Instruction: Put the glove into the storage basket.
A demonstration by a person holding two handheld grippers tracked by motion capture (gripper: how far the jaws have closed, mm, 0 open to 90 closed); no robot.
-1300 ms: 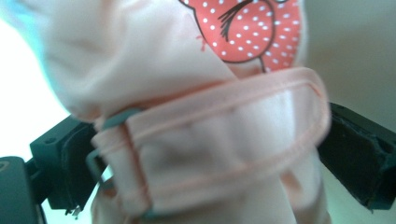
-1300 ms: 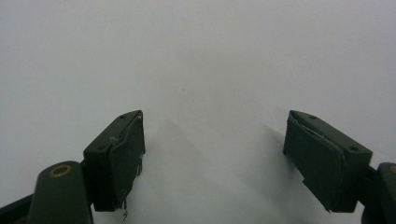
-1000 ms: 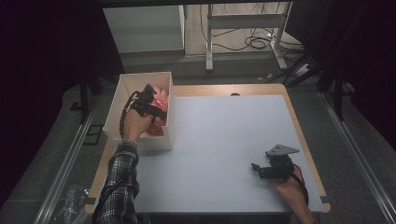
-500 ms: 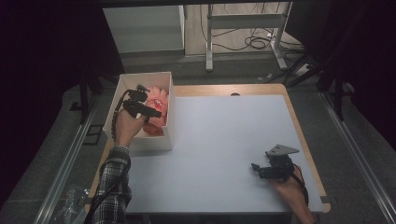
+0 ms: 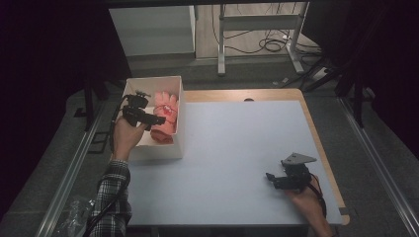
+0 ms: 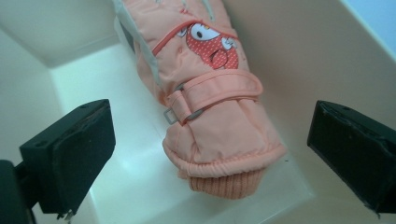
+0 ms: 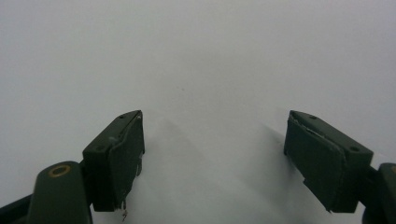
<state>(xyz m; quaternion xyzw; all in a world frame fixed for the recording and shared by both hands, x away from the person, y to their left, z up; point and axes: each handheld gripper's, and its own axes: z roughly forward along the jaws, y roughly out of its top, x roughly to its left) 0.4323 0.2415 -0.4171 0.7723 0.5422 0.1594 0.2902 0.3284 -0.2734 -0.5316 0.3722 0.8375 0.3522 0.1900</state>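
The left gripper (image 6: 205, 154) hangs over the open white cardboard box (image 5: 141, 85) at the table's left edge, its jaws spread wide and holding nothing. Between them, seen in the left gripper view, lies the padded peach-pink winter glove with a red cartoon patch and a strap across the wrist (image 6: 210, 112). The glove's long axis runs away from the gripper — ribbed knit cuff nearest the jaws, fingers pointing off toward the far wall of the box — and it leans against one side wall rather than lying flat on the floor. The jaws stand to either side of the cuff end, apart from it, so the closing line crosses the glove's short width; that looks like the right way to pinch it, though the wall-side jaw sits close to the wall and may have little room.

In the high view the left gripper (image 5: 141, 114) is plainly the nearer one. The right gripper (image 5: 289, 177) rests low over the pale blue-grey table top (image 5: 237, 148) near the front right corner, well apart from the box, its jaws likewise wide apart and empty.

Beyond the table lies a dim room: grey floor, a metal frame (image 5: 257, 29) and loose cables (image 5: 267, 47) behind.
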